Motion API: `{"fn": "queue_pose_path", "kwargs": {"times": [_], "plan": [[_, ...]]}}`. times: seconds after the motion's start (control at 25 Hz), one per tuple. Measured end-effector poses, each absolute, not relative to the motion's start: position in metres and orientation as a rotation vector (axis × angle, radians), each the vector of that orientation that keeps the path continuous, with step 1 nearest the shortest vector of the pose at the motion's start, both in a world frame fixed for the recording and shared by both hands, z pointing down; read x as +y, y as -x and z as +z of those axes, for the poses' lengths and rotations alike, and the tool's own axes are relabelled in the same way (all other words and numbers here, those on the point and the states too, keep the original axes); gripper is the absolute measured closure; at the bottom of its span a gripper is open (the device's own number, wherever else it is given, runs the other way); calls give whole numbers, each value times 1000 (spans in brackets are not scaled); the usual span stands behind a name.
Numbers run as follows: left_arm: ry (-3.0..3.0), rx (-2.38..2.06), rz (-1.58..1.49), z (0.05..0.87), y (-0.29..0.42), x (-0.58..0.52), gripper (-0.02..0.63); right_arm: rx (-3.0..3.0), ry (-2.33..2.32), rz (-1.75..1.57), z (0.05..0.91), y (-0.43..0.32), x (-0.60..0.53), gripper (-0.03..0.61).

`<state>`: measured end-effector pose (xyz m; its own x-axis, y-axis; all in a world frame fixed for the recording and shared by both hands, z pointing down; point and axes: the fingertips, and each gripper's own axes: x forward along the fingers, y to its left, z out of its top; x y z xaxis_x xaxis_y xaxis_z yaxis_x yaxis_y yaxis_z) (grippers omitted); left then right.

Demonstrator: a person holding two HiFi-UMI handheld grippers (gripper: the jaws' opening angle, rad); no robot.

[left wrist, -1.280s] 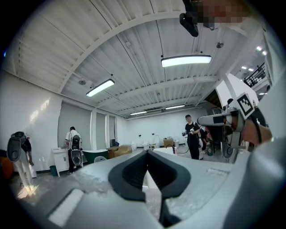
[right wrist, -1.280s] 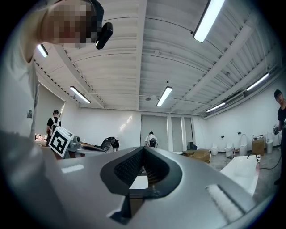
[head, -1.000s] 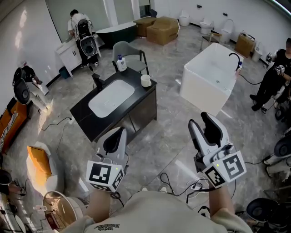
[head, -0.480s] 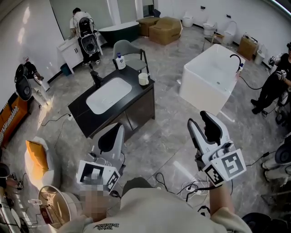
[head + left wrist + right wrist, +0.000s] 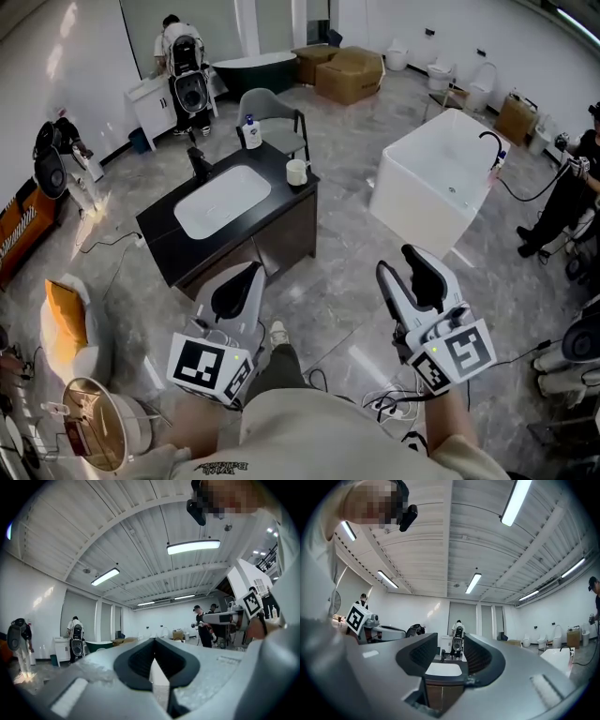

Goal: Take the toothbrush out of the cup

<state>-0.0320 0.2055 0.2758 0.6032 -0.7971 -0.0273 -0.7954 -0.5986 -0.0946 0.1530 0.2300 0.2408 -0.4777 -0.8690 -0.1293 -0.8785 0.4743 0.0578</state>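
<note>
A small white cup (image 5: 298,171) stands on the near right corner of the black vanity (image 5: 291,202), beside its white sink (image 5: 222,201). It is too small to tell whether a toothbrush is in it. My left gripper (image 5: 235,292) is held low in front of me, well short of the vanity, its jaws shut and empty (image 5: 153,641). My right gripper (image 5: 405,274) hovers over the floor to the right of the vanity. It is open with nothing in it, and in the right gripper view (image 5: 451,642) the sink (image 5: 444,669) shows far off between its jaws.
A soap bottle (image 5: 249,133) and a black faucet (image 5: 198,161) stand on the vanity, with a grey chair (image 5: 272,105) behind. A white bathtub block (image 5: 436,173) stands to the right. Cables (image 5: 380,405) lie on the floor near my feet. People stand at the back left (image 5: 183,56) and far right (image 5: 572,178).
The vanity sits slightly nearer and more central in the head view. My right gripper has sunk a little and shifted left. My left gripper has moved forward, and a shoe now shows below.
</note>
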Motion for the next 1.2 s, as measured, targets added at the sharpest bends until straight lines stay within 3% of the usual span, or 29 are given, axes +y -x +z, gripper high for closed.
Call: {"fn": "queue_pose_path", "kwargs": {"times": [0.64,1.2], "plan": [[2730,1403,-95,303,53,108,612,2684,1528,119,270,-125,124,399],[2804,1347,-121,304,84,-84,612,2709,1562,-5,276,-79,-65,400]]}}
